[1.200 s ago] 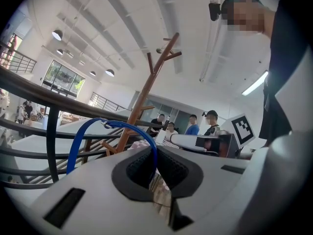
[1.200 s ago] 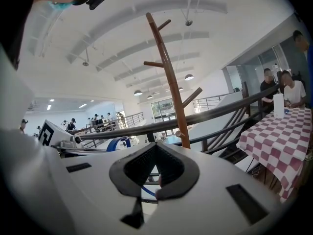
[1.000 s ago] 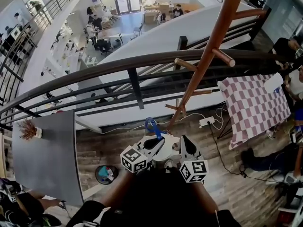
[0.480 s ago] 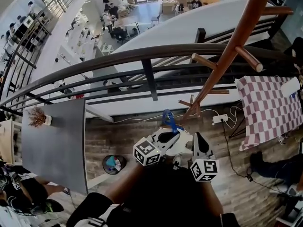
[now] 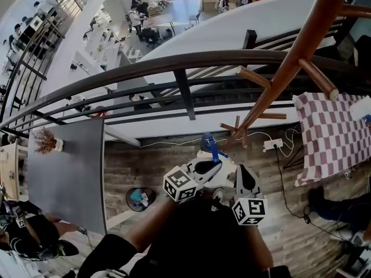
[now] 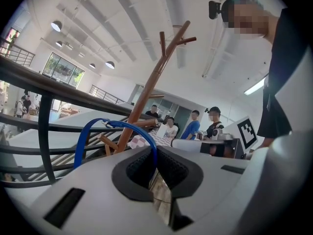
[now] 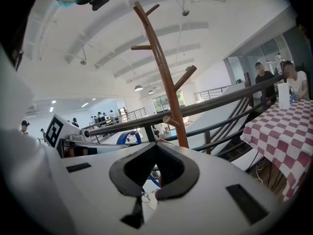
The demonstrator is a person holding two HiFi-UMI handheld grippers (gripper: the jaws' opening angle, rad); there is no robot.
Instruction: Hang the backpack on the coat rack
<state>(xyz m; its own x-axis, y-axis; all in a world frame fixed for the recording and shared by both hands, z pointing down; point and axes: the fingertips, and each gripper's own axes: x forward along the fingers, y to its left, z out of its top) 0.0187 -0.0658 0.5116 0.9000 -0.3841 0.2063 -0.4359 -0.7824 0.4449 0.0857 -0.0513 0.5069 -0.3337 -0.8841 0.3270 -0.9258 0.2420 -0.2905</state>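
The coat rack (image 5: 288, 59) has drawn nearer, upper right. My left tongs (image 5: 213, 164) pinch the backpack's blue loop (image 5: 210, 146), lower left of the pegs (image 5: 255, 77). My right tongs (image 5: 239, 175) are pressed together.

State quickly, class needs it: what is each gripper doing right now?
Left gripper: jaws closed on the backpack's blue loop.
Right gripper: jaws closed; whether they pinch anything cannot be told.

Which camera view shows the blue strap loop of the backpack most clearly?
The left gripper view: the blue strap loop arches large there and runs down between the left gripper's shut jaws. The head view shows it small; the right gripper view shows only a piece.
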